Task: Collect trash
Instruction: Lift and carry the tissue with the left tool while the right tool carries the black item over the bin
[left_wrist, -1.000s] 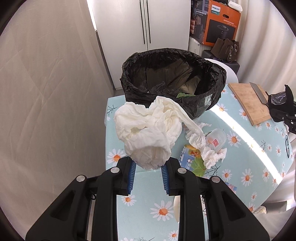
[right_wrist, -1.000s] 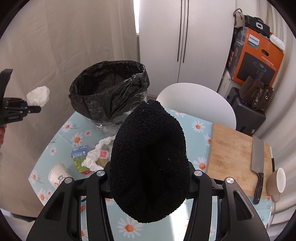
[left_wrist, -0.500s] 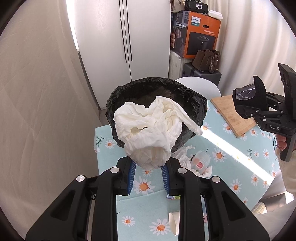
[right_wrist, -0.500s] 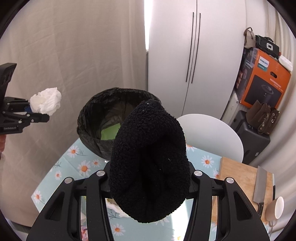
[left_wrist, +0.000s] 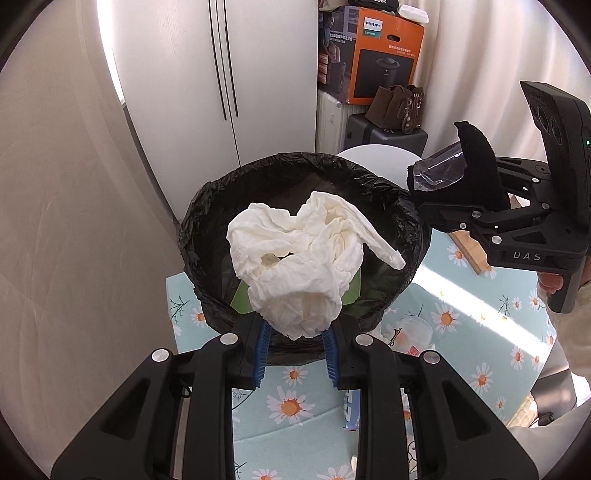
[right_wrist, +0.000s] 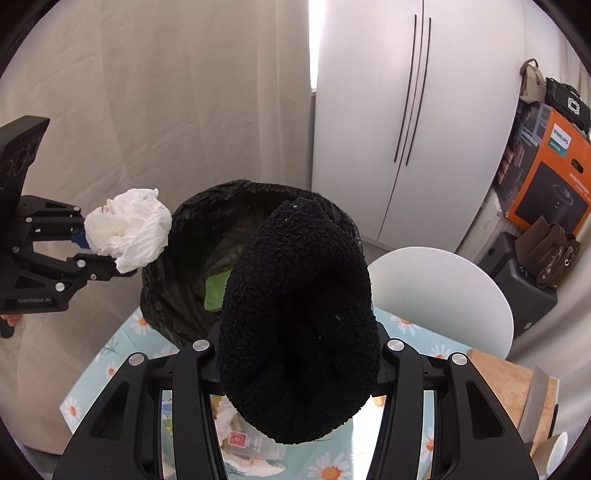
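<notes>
I see bright daylight glaring in a sharp strip across the tablecloth (left_wrist: 476, 295), crisp focus centrally, and heavy fisheye bending with dark corners.

The left gripper (left_wrist: 295, 354) was held out level, both blue-padded fingers (left_wrist: 260, 354) pinched in on a wad bulging out past the fingertips. The right gripper (right_wrist: 299, 354) sat off to its side, roughly the same height, fingers clamped around something fuzzy that swallowed the gap between them. A bit of the person's right hand (left_wrist: 550, 284) showed, wrapped round the handle.
</notes>
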